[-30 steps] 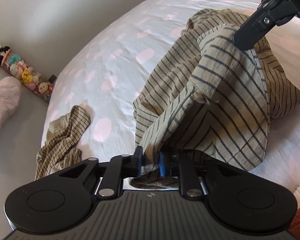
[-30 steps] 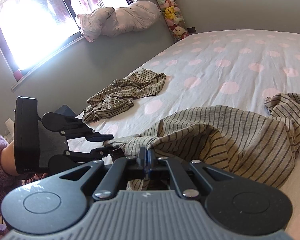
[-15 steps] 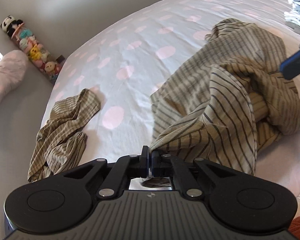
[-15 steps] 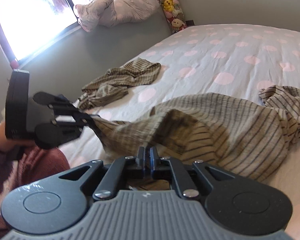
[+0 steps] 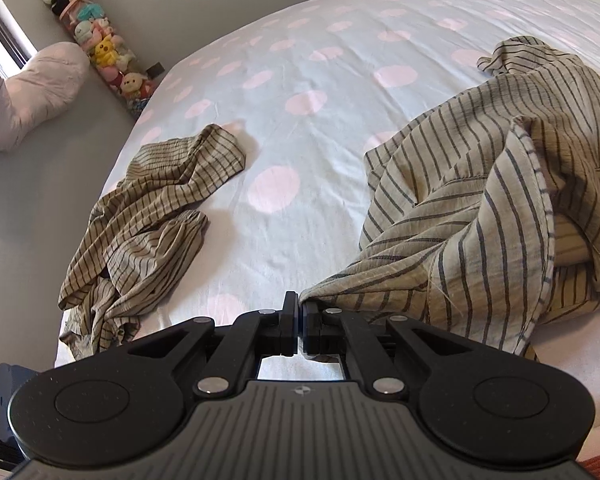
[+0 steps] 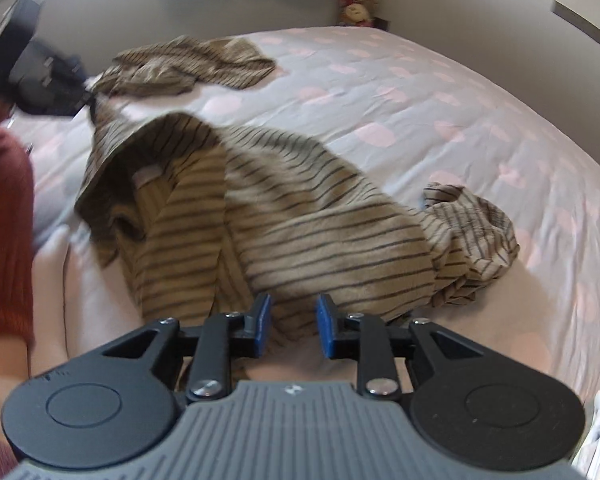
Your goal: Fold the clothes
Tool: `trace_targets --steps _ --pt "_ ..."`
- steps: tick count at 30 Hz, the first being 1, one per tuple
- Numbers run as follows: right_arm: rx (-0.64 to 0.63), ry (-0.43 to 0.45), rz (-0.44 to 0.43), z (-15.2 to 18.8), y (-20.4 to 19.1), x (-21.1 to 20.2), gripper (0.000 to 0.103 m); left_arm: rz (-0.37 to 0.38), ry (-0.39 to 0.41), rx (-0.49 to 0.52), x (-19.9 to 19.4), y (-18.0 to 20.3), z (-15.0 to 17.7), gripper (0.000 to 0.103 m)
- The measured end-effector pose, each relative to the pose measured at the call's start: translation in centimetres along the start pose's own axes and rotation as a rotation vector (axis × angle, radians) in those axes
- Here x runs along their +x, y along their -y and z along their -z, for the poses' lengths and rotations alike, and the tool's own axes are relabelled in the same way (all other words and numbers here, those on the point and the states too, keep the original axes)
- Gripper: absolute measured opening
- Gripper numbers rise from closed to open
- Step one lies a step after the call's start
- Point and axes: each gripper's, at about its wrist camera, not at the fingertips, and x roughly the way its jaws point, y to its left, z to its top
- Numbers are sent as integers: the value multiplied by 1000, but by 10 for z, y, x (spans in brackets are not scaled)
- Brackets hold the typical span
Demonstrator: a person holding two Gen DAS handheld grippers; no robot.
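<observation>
right gripper (image 6: pixel 291 327) released, now apart over striped shirt (image 6: pixel 300 220) | left gripper (image 5: pixel 300 312) clamps shirt corner

The striped shirt (image 5: pixel 472 216) is thin, crinkled woven cloth, matt, with a stitched hem. The second striped garment (image 5: pixel 148 216) looks the same (creased, soft). The bed sheet (image 5: pixel 308 64) is smooth matt cotton-like cloth. The left tool (image 5: pixel 300 312) is matt black plastic with shiny metal rivets; the right tool (image 6: pixel 291 326) carries blue rubbery pads (image 6: pixel 263 324).

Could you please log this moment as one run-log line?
left gripper: shut on striped shirt | right gripper: open | striped shorts: untouched
</observation>
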Motion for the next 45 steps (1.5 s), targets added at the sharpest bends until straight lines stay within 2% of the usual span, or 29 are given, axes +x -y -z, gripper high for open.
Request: trace_targets --steps 2,4,5,15,18,21,22,23,24,31,35,40,45 --pt "-108 -18 2 3 -13 4 32 5 -1 -1 1 0 1 0" --pt "-216 -35 4 5 -27 9 44 8 1 -2 1 -1 1 0" --pt "-270 -44 5 6 -33 11 45 9 3 -3 1 -2 1 0" --pt "-799 -134 80 35 -83 42 43 18 5 -6 0 -2 3 0" --pt "-933 -117 112 47 -94 50 42 19 4 -4 0 -2 2 0" --pt "-1007 -81 133 53 -99 57 39 20 2 0 2 -1 2 0" --pt "-1017 -68 141 53 -100 58 22 22 2 -2 2 -1 3 0" --pt "-1026 -55 149 53 -100 59 13 23 2 -4 2 -2 3 0" --pt "-1028 -40 160 52 -100 59 10 25 2 -7 2 -2 3 0" --pt "-903 80 239 33 -90 41 5 26 -2 -22 5 -5 1 0" --pt "-770 144 304 7 -77 34 4 9 10 -49 6 -11 -6 0" --pt "-607 203 344 -33 -57 38 4 -38 -4 -91 20 -20 -12 0" --pt "-580 182 309 -47 -52 65 5 -85 -18 -133 34 -29 -18 0"
